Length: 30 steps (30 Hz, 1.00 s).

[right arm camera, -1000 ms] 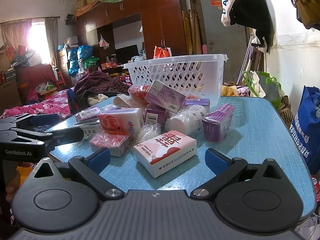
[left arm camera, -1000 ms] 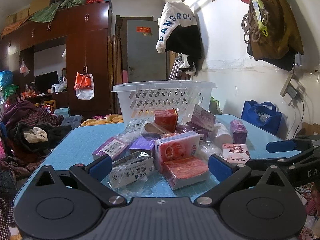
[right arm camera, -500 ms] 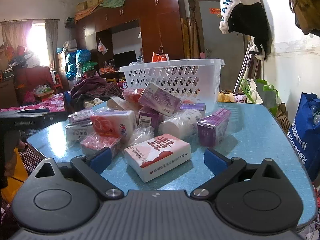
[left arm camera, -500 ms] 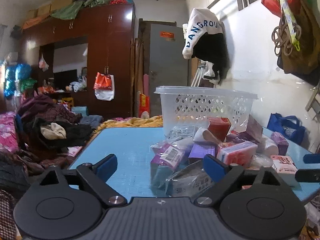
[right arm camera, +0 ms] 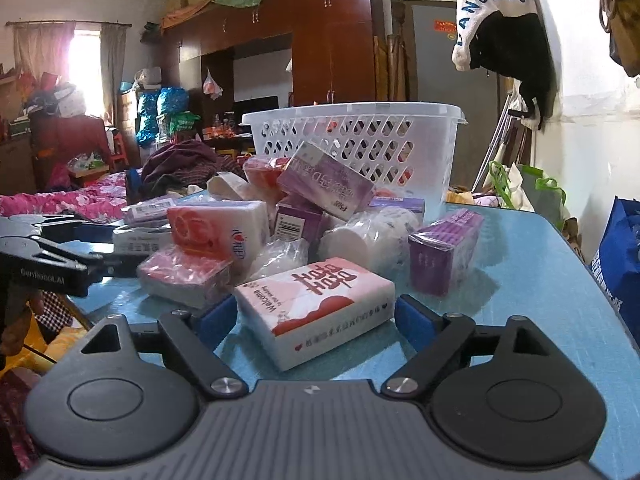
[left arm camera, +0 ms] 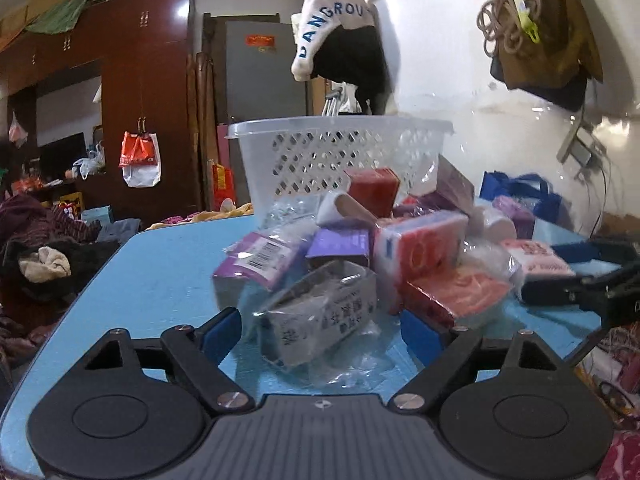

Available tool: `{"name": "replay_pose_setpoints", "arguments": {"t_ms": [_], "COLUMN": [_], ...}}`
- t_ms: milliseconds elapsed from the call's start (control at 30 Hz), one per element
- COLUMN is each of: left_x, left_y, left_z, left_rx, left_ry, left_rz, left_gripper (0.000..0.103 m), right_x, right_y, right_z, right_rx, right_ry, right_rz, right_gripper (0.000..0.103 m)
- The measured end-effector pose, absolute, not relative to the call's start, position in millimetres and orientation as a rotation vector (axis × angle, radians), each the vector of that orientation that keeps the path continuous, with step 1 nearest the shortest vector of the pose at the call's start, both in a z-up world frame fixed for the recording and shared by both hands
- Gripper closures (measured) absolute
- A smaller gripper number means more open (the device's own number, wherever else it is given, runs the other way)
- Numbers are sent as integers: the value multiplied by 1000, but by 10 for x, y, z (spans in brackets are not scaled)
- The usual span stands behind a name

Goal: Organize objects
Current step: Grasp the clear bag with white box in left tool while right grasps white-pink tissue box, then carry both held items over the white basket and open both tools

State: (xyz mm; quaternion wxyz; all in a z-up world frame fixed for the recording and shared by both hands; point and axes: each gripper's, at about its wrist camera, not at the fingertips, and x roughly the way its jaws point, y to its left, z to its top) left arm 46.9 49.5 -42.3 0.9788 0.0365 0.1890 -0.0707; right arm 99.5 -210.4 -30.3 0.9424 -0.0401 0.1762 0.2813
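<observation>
A heap of wrapped packets sits mid-frame on the blue table (right arm camera: pixel 540 280), in front of the white basket (right arm camera: pixel 400 128); in the right wrist view a pink-and-white tissue pack (right arm camera: pixel 316 308) lies at the near foot of the heap, between the blue pads of the right gripper (right arm camera: pixel 316 326), whose jaws have just been closing yet stand apart from the pack's sides; a second ago they were wider and the pack lay further ahead. In the left wrist view a grey pack in clear film (left arm camera: pixel 320 312) lies tilted between the pads of the left gripper (left arm camera: pixel 320 330), also spread and just been closing, no pad pressing on it; half a second back this view pointed more toward the bare left of the table. Open tabletop lies at the right of the right view, out to the rounded edge, and at the left of the left view; the two grippers stand near each other, each showing at the other view's side.
</observation>
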Motion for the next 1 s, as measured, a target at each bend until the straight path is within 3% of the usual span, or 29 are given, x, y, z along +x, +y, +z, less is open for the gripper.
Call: {"name": "replay_pose_setpoints", "arguments": {"t_ms": [133,200,233,367,1000], "left_x": [489,472,458,397,127], "left_y": [493,518,536,610,607], "left_z": [-458,-454,-449,-443,-238], "left_rx": [77,77,75,53,52], "left_ry": [376,372,370,356,214], "left_rz": [-141,-137,-138,-141,-165], "left_gripper": [15,27,38,46,48], "right_x": [965,953,941,918,801], "right_y": [-2092,-2065,-2071,-2120,-2332], "right_z": [-282,-288,-292,-301,-69], "right_rx": [-109,-138,-137,-122,-50], "right_ry": [331,334,333,330,252], "right_rz": [574,565,567,582,569], "right_gripper": [12,13,15,16,16]}}
